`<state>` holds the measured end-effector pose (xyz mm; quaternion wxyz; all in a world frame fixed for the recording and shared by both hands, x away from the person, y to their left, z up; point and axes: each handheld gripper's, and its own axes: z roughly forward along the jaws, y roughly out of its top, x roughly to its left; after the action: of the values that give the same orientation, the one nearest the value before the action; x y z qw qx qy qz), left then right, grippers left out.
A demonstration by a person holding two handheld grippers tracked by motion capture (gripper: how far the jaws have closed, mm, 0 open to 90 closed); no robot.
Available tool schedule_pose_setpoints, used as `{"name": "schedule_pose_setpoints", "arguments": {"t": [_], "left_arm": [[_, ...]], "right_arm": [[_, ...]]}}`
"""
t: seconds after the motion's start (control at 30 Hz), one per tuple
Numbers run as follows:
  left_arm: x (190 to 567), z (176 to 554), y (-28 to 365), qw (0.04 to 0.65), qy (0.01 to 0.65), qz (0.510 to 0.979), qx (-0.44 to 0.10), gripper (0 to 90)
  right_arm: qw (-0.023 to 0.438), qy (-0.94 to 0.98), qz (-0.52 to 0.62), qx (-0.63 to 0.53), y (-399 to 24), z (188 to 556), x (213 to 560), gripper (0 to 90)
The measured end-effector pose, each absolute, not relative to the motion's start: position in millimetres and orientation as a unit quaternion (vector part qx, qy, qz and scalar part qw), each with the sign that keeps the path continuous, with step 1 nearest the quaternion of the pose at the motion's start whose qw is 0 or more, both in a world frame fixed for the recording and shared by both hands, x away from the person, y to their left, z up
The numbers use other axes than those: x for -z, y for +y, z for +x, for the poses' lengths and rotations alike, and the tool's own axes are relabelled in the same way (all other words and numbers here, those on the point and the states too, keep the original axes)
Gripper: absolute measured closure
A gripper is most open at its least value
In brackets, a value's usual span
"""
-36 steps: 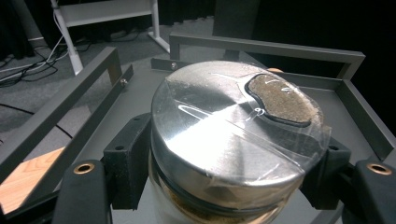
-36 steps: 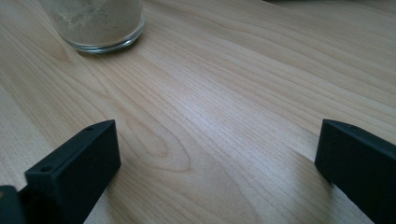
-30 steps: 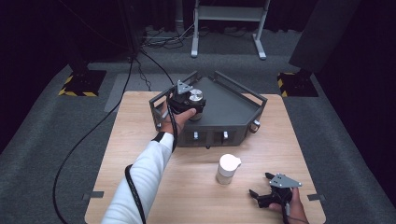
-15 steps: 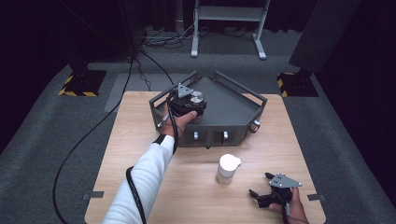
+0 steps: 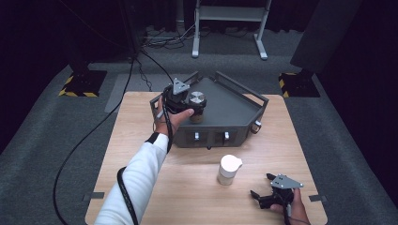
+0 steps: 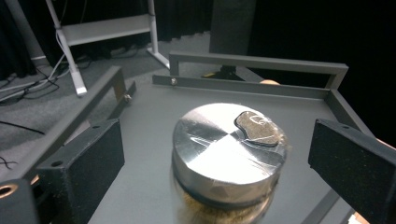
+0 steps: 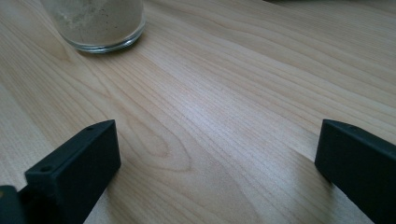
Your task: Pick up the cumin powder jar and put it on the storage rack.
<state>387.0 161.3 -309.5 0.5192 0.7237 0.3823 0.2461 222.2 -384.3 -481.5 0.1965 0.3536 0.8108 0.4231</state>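
Opening just now, my left gripper [image 6: 219, 158] jaws stand spread w/ the jar [image 6: 229, 154] between them untouched; glass probably heavy, slippery, so grip below lid.

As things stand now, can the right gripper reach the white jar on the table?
Probably yes. The right gripper rests open on the table, and bare wood lies between it and the white jar.
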Motion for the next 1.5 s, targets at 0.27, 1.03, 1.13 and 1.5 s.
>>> {"name": "schedule_pose_setpoints", "arguments": {"t": [0.27,1.03,1.13,1.5], "left_arm": [[299,364,177,0.525,0.360,0.727,-0.258,1.3],[319,308,200,0.538,0.332,0.726,-0.271,1.2],[324,304,204,0.538,0.333,0.727,-0.266,1.1],[344,284,214,0.531,0.332,0.733,-0.265,1.2]], "right_arm": [[0.197,0.811,0.354,-0.423,-384,222,481,0.0],[0.196,0.811,0.353,-0.423,-384,222,481,0.0],[0.196,0.811,0.353,-0.423,-384,222,481,0.0],[0.196,0.811,0.352,-0.423,-385,222,481,0.0]]}}
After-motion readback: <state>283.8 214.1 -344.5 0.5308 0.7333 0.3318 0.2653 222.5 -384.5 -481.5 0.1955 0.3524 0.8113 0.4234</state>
